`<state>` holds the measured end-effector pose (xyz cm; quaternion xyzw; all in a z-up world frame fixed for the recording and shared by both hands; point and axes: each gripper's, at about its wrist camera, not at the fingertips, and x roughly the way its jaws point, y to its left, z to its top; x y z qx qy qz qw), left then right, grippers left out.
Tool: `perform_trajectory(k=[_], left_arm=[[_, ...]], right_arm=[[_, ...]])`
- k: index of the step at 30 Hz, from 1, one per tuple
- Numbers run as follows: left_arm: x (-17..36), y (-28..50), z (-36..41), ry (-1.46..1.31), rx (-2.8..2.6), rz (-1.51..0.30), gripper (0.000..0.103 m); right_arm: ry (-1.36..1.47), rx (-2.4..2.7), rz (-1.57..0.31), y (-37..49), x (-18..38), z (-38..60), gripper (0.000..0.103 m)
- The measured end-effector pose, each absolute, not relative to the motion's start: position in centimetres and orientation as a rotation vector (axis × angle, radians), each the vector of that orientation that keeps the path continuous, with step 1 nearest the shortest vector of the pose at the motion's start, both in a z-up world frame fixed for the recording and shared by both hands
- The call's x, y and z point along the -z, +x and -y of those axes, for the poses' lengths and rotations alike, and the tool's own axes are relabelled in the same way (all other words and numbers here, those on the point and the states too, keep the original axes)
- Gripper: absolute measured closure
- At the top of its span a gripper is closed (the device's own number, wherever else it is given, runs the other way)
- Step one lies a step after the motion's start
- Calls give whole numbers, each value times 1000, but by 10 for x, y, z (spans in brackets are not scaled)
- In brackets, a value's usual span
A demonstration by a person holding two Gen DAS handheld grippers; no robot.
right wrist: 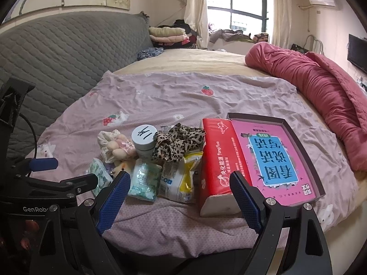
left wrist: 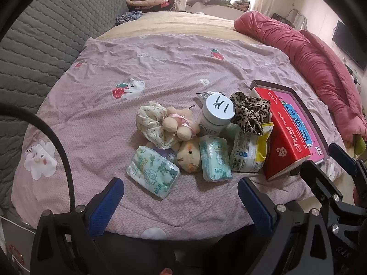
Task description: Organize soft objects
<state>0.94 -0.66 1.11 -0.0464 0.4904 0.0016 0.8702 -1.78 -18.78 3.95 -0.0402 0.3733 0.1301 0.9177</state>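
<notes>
Mauve cotton, strawberries and little bears printed on it: that is the sheet (left wrist: 160, 68) spread over the bed, and everything is piled on its near half. Take the white jar (left wrist: 216, 116) with the handwritten lid as the marker. Against its left side sits a peach plush toy (left wrist: 177, 125) with a pink ribbon, lying on a floral scrunchie (left wrist: 150, 123). To the jar's right a leopard scrunchie (left wrist: 248, 112) drapes over a yellow-and-white packet (left wrist: 248, 153). Just in front of the jar lies a green tissue pack (left wrist: 214, 160), touching a small yellow plush (left wrist: 189, 157) on its left, and further left again a second tissue pack (left wrist: 152, 171) lies at a slant. Beyond the leopard scrunchie, away from the jar, a red tissue box (right wrist: 216, 160) leans on its edge against a shallow cardboard tray (right wrist: 296, 135) holding a pink book (right wrist: 275, 160). Well behind it all, a rolled red quilt (right wrist: 321, 84) runs along the far side.

Left gripper (left wrist: 181, 197) hovers low at the near edge of the sheet, blue pads spread wide, nothing between them, second tissue pack just ahead. Right gripper (right wrist: 177, 188) hangs in front of the packet and the red box, jaws likewise wide apart and empty.
</notes>
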Motion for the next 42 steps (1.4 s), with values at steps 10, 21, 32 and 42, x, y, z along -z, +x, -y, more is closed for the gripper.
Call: perform_trajectory(k=[10, 21, 32, 42], left_arm=[[-10, 13, 7, -96, -1, -1035, 2], [-6, 12, 7, -97, -1, -1046, 2], [-1, 12, 2, -126, -1, -1061, 2], [28, 18, -36, -191, -46, -1103, 2]], right_arm=[[-83, -261, -780, -15, -36, 188, 14], [-91, -262, -780, -16, -36, 188, 14], [-96, -268, -781, -16, -34, 186, 14], [-105, -278, -804, -12, -27, 183, 14]])
